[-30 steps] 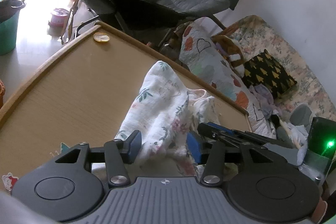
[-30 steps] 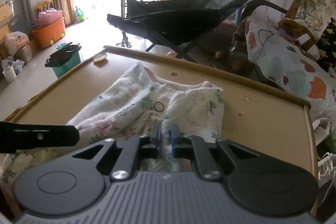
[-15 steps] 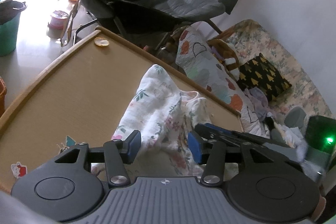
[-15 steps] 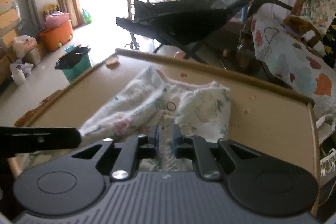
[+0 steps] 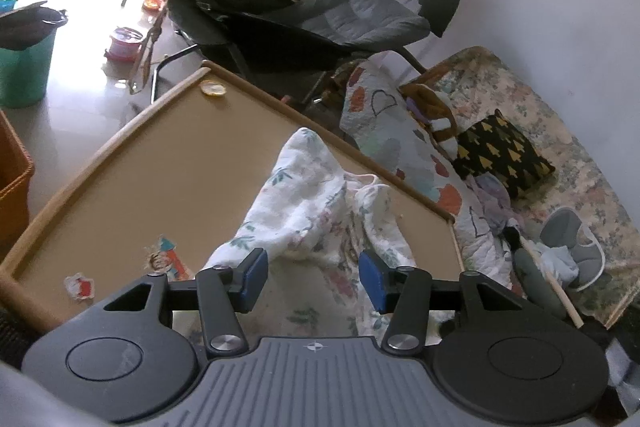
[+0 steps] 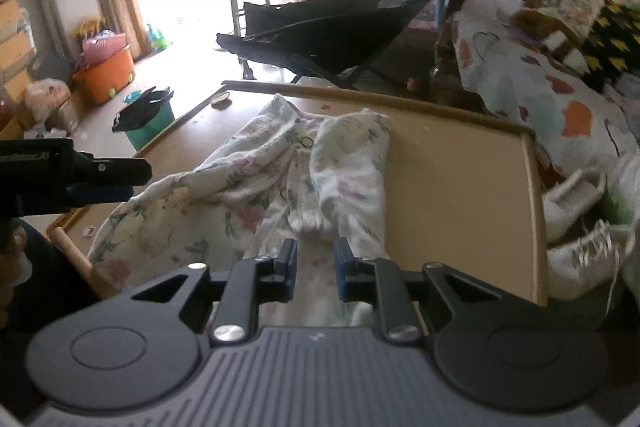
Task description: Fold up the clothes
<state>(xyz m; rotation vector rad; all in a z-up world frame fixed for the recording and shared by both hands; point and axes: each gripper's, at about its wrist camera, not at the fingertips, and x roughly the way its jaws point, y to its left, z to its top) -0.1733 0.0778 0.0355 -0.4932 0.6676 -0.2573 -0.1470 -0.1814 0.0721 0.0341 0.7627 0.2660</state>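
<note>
Right gripper [image 6: 315, 275] newly parted, off garment [image 6: 280, 179].

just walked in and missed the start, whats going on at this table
A person is folding a white floral-print cotton garment on a tan wooden table with a raised rim, holding a black two-finger gripper in each hand. The right gripper has just been opening; cloth lies under its jaws, but the pads are not pressing it. The left gripper is open above the garment's near edge. The garment lies rumpled, with one side turned inward.
</note>
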